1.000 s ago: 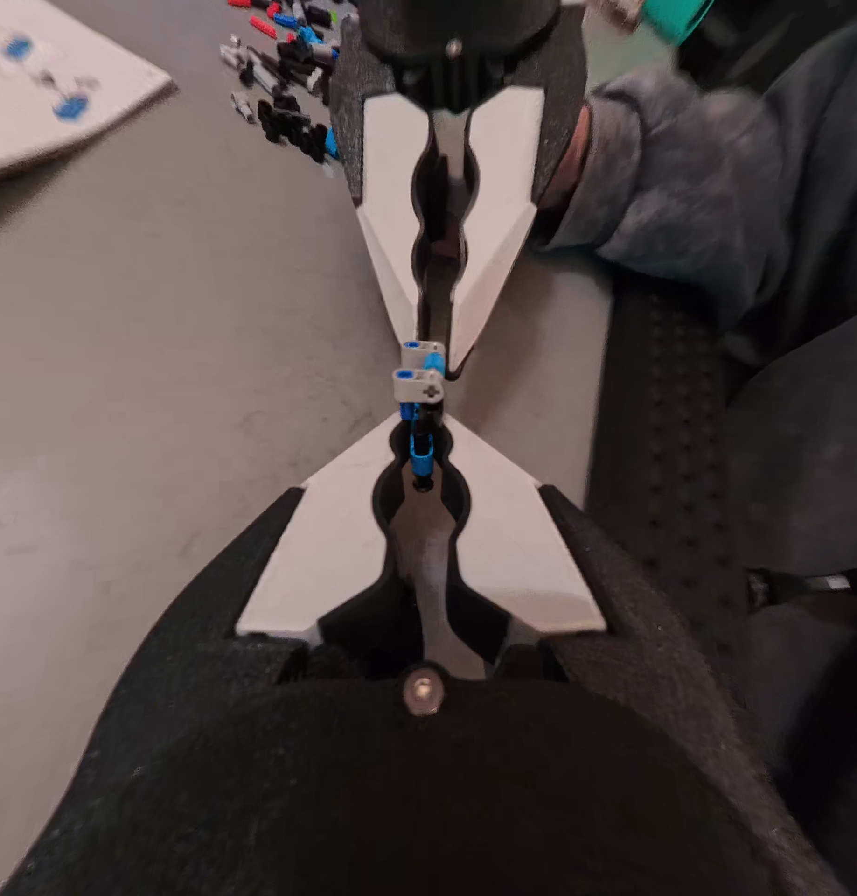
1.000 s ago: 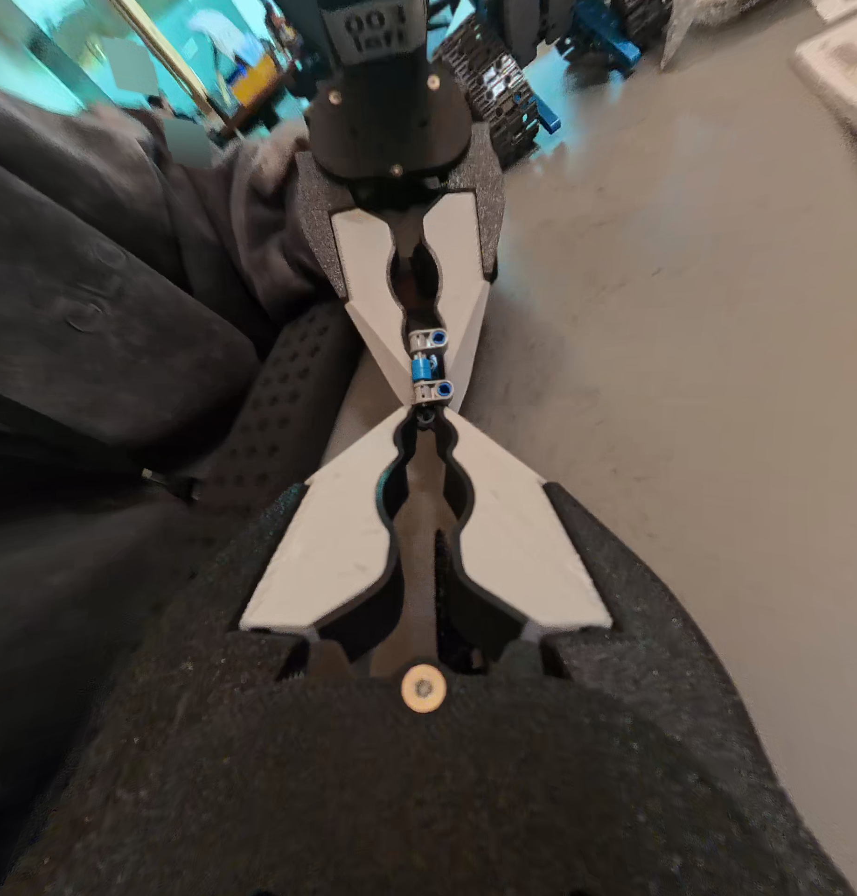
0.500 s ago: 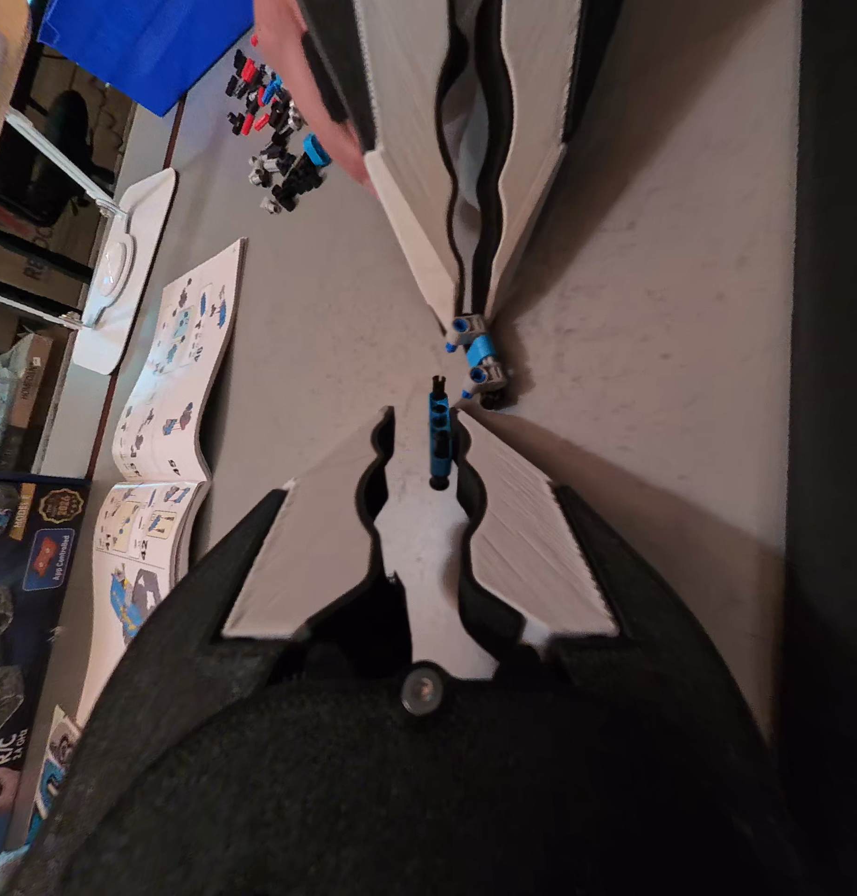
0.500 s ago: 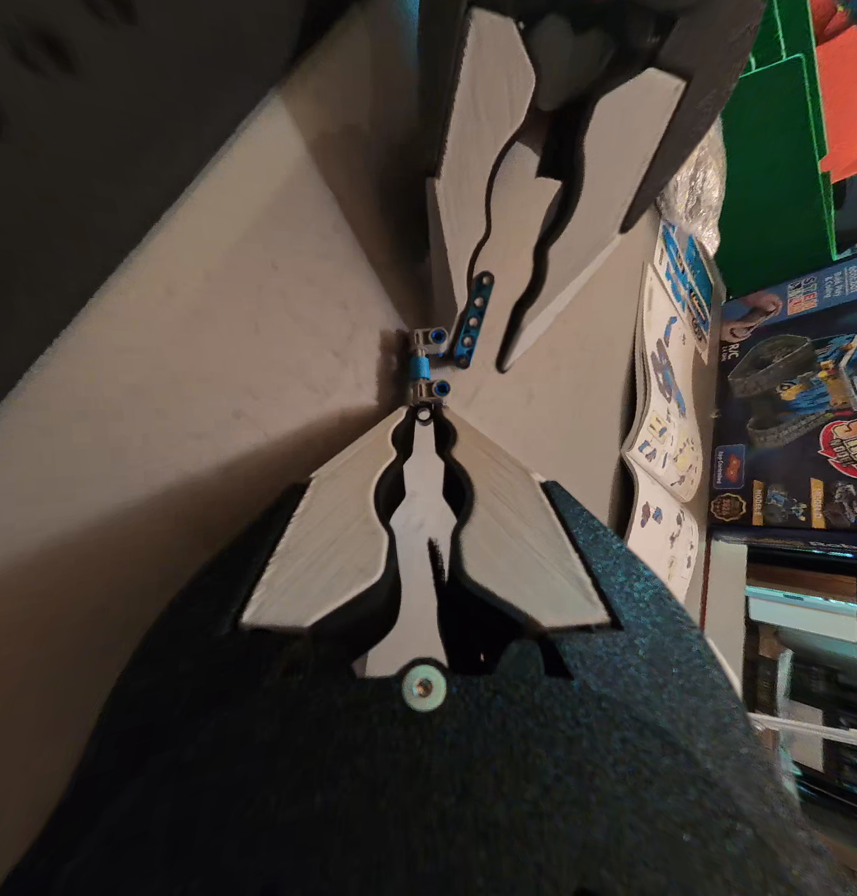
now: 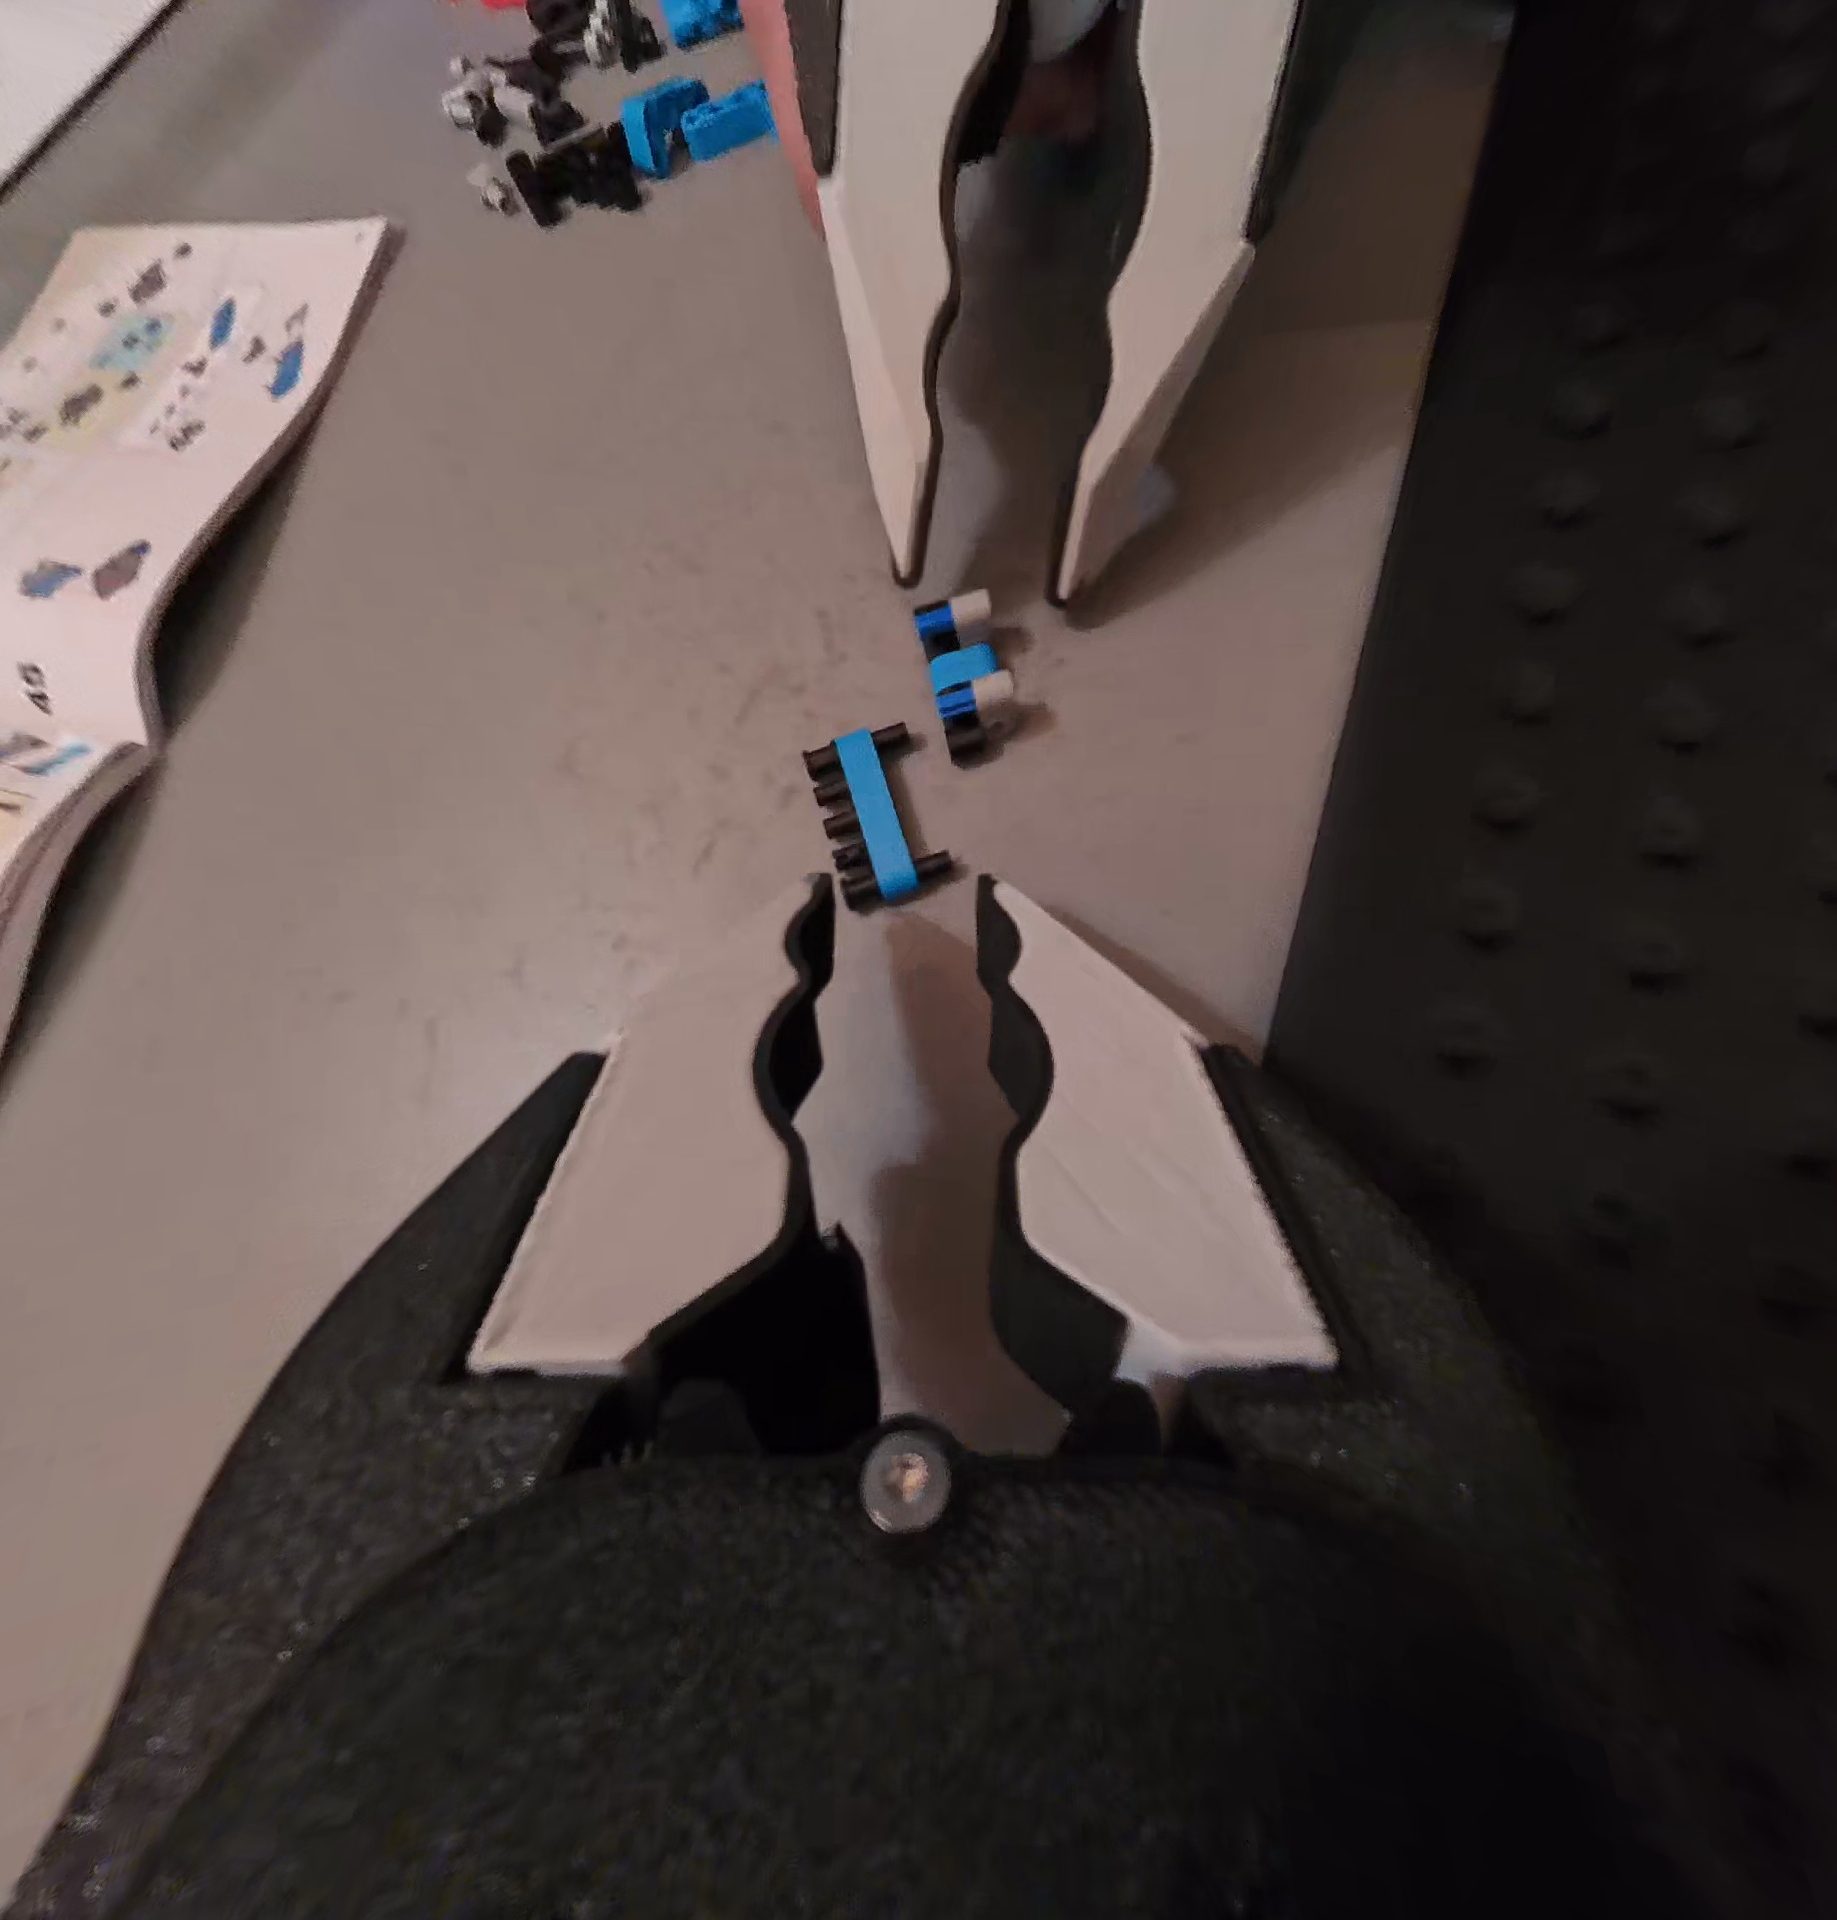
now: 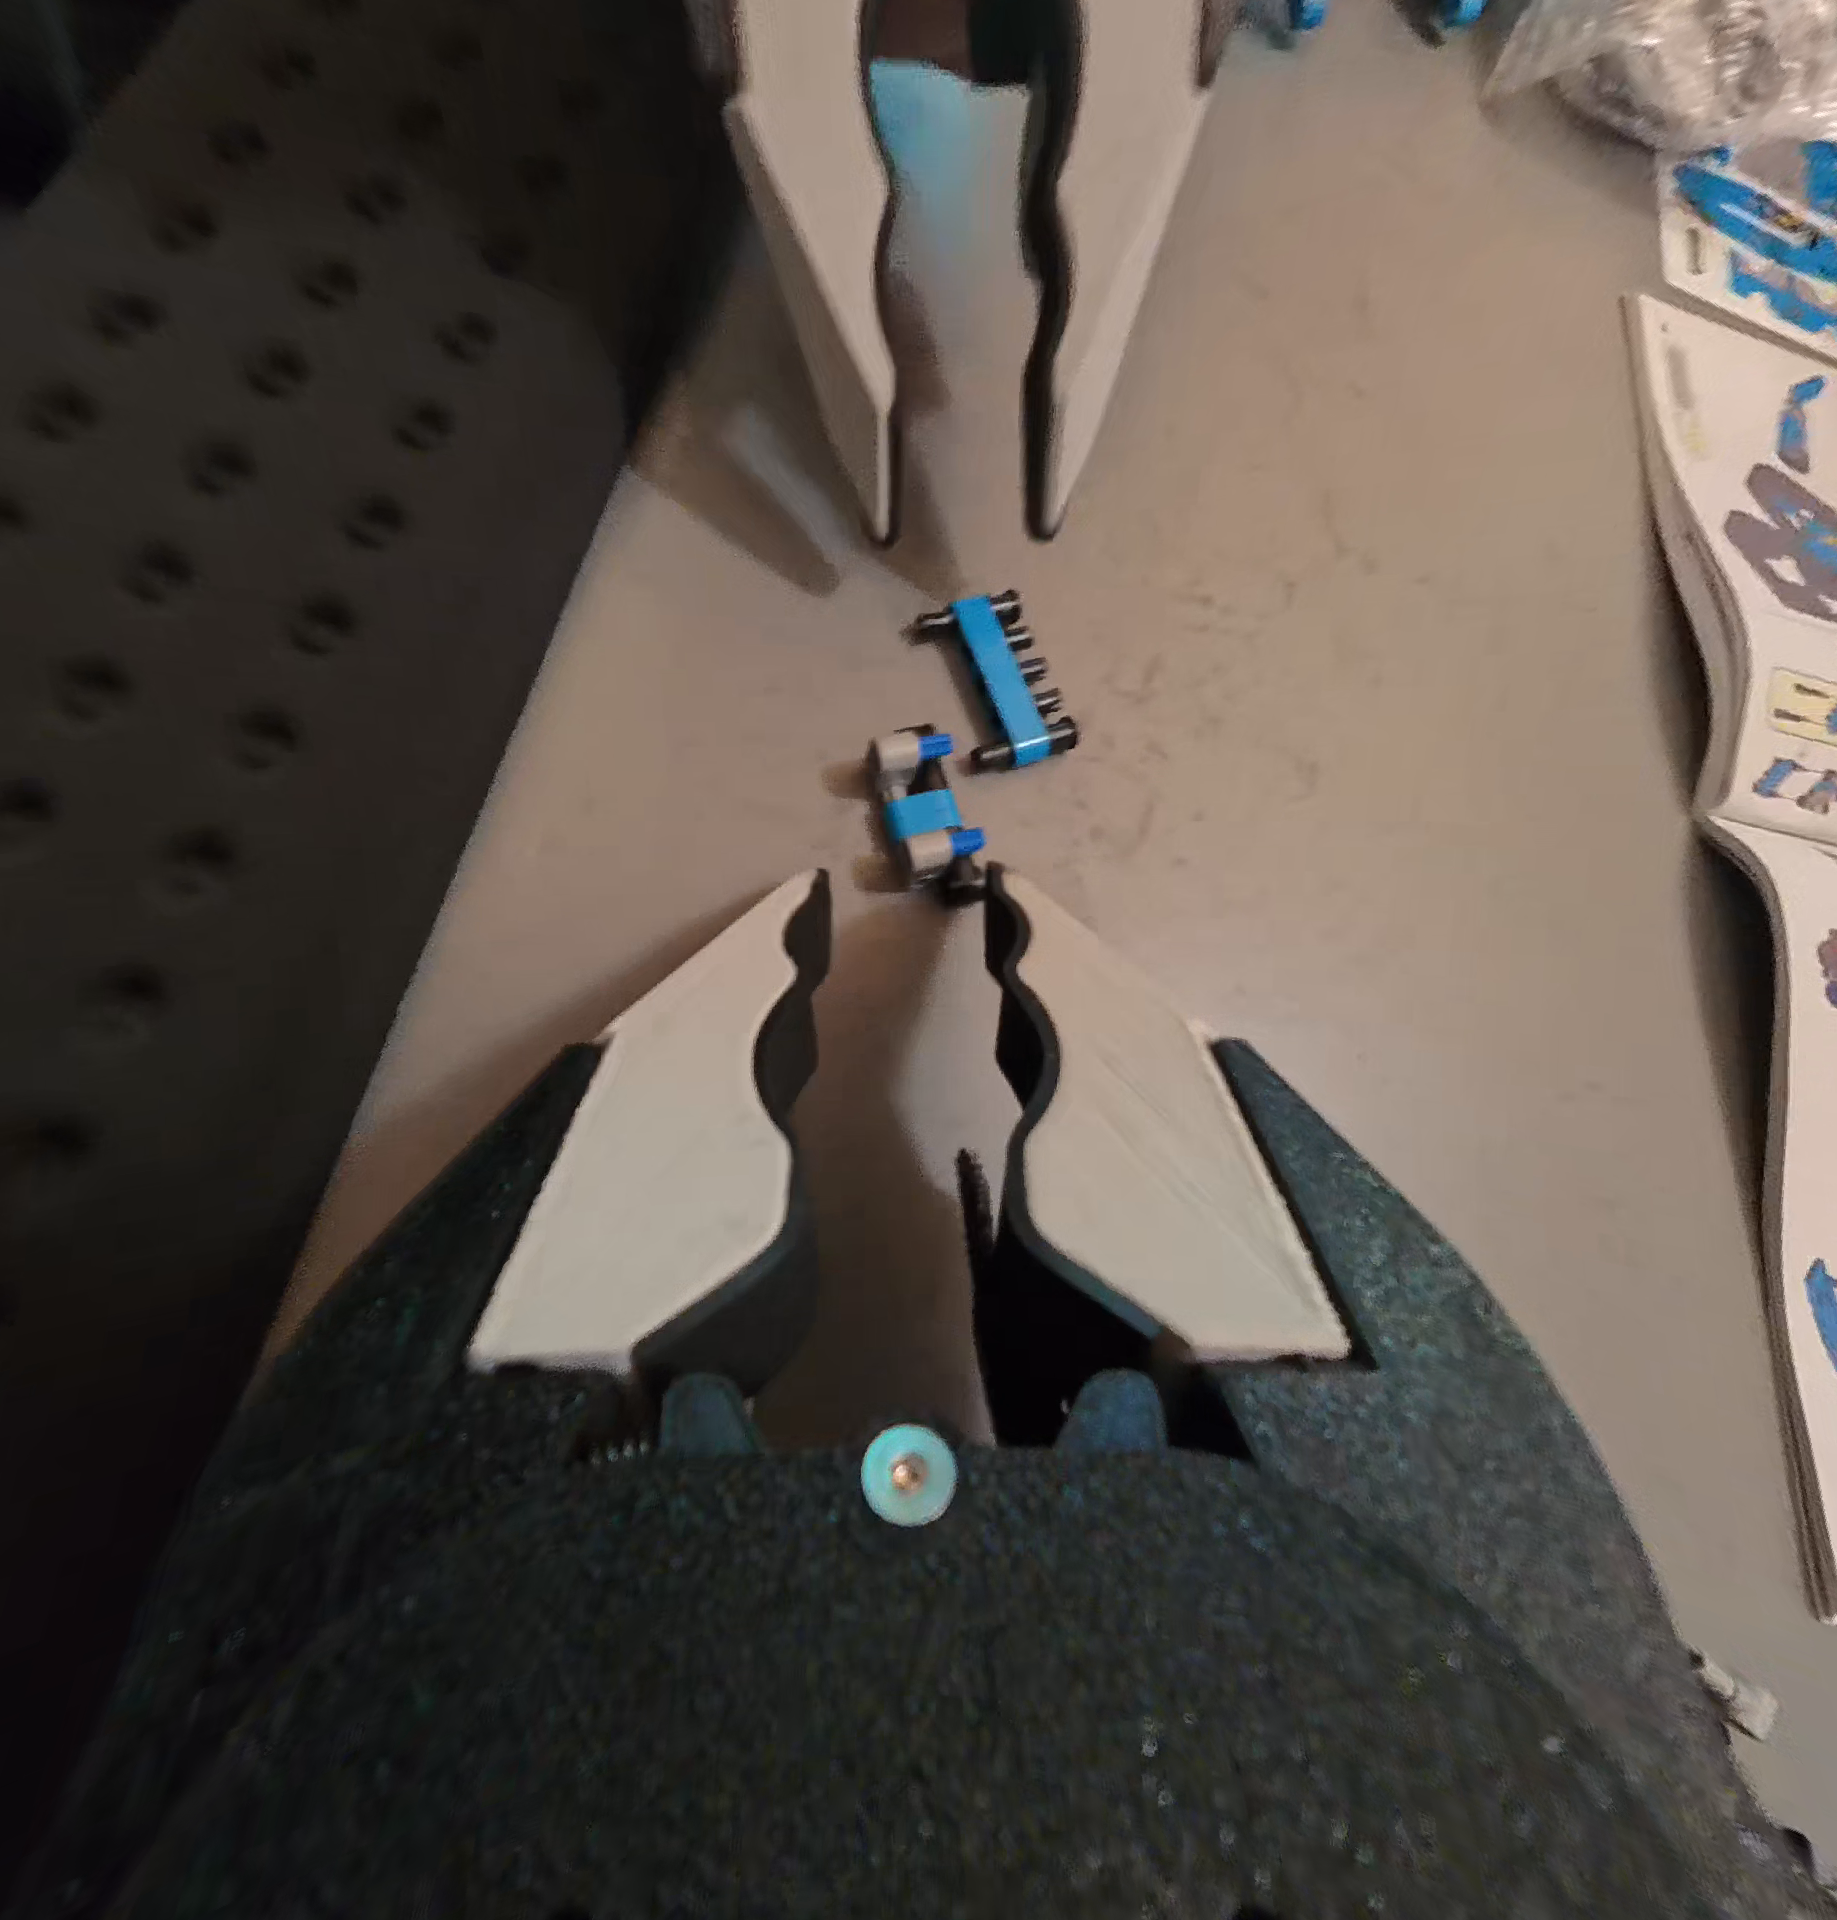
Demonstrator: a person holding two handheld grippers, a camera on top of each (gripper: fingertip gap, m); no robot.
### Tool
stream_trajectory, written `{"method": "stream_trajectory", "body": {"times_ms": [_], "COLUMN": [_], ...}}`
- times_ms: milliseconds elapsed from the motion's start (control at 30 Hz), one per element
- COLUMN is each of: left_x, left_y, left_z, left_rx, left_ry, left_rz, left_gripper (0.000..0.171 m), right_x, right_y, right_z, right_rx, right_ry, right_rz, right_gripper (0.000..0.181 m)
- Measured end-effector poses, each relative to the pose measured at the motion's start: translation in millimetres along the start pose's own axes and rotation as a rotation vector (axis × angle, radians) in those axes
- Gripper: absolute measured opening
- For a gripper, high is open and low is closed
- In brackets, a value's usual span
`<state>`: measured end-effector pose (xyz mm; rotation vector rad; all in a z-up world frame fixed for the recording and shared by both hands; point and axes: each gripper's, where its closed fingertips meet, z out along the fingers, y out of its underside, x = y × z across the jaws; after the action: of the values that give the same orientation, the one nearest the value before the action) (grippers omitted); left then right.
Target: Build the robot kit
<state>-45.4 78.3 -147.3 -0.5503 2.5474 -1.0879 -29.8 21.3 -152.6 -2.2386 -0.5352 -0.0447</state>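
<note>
Grippers facing each other tip to tip over two small brick assemblies.

The left gripper (image 5: 901,883) is gaping wide, holding nothing, the blue beam with black pins (image 5: 872,816) lying just beyond its fingertips; the right gripper (image 6: 903,883) is gaping wide too, the grey-and-blue connector piece (image 6: 919,816) lying just off its right fingertip on the grey table (image 5: 478,727).

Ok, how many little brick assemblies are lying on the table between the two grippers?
2. The blue beam with black pins lies by the left gripper; the grey-and-blue connector piece lies by the right gripper. Neither is held.
</note>
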Motion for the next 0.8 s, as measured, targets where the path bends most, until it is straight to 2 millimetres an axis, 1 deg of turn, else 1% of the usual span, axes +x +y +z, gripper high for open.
{"method": "stream_trajectory", "body": {"times_ms": [33, 100, 133, 200, 300, 467, 567, 633, 733, 800], "left_x": [-3, -4, -6, -8, -11, -6, -4, -4, -4, -2], "left_y": [3, 8, 8, 6, 2, -2, -4, -4, -1, -1], "left_z": [3, 8, 10, 14, 19, 22, 15, 12, 16, 20], "left_rx": [-0.011, -0.026, -0.022, -0.019, -0.018, -0.013, 0.015, 0.025, 0.0, -0.019], "left_ry": [0.001, 0.027, 0.034, 0.051, 0.052, 0.096, 0.121, 0.131, 0.131, 0.135], "left_rz": [-0.014, -0.033, -0.04, -0.047, -0.021, -0.021, -0.054, -0.075, -0.074, -0.066], "left_gripper": [0.027, 0.026, 0.026, 0.015, 0.015, 0.015, 0.029, 0.034, 0.042, 0.044], "right_x": [3, 6, 7, 5, 3, 6, 5, 4, 13, 20], "right_y": [-2, -3, -1, -1, -5, -6, -8, -13, -16, -14], "right_z": [0, 1, 3, 6, 11, 15, 12, 6, -2, -3], "right_rx": [0.017, 0.027, 0.016, 0.009, 0.009, 0.002, 0.014, 0.053, 0.104, 0.105], "right_ry": [0.001, -0.016, -0.016, -0.035, -0.041, -0.033, -0.034, -0.053, -0.081, -0.137], "right_rz": [0.024, 0.061, 0.067, 0.06, 0.038, 0.041, 0.043, 0.052, 0.055, 0.057], "right_gripper": [0.025, 0.025, 0.023, 0.019, 0.015, 0.016, 0.028, 0.031, 0.035, 0.038]}}
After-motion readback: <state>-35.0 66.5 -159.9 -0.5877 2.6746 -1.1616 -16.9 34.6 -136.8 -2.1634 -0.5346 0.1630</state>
